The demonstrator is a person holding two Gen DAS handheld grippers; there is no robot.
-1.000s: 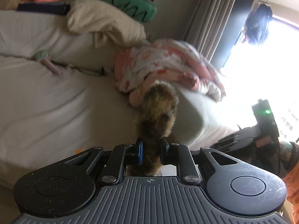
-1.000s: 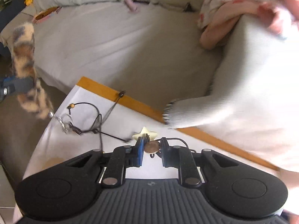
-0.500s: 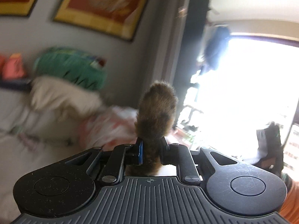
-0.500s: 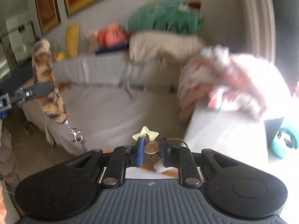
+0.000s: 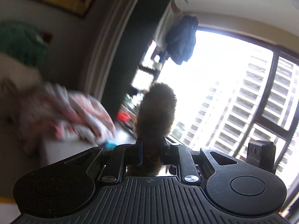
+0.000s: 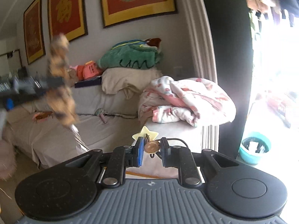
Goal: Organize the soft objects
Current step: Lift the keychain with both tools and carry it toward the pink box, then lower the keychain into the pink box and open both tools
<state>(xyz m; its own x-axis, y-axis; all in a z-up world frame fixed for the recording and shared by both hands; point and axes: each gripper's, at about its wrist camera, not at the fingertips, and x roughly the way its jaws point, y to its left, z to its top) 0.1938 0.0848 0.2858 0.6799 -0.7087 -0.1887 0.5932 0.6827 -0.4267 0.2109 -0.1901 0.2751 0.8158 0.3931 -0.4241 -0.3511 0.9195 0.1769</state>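
Note:
My left gripper (image 5: 152, 149) is shut on a furry brown-and-black tail keychain (image 5: 157, 112) that stands up between its fingers against the bright window. In the right wrist view the same furry tail (image 6: 59, 85) shows blurred at the left, clamped in the left gripper (image 6: 54, 83), with a metal clasp hanging under it. My right gripper (image 6: 151, 149) is shut on a small charm: a round brown smiley tag (image 6: 151, 147) with a pale yellow star (image 6: 145, 133) above it and a black cord trailing right.
A grey-covered sofa (image 6: 56, 130) bears a green plush (image 6: 130, 57), a cream cushion (image 6: 127, 80) and a pink-and-white blanket (image 6: 186, 100). Framed red pictures (image 6: 138, 0) hang on the wall. A teal bucket (image 6: 255, 147) stands by the curtain (image 6: 198, 56). Dark clothes (image 5: 181, 39) hang at the window.
Both grippers have risen and tipped up from the sofa seat and the white sheet. The left view has swung right to the window. Each grip holds as before.

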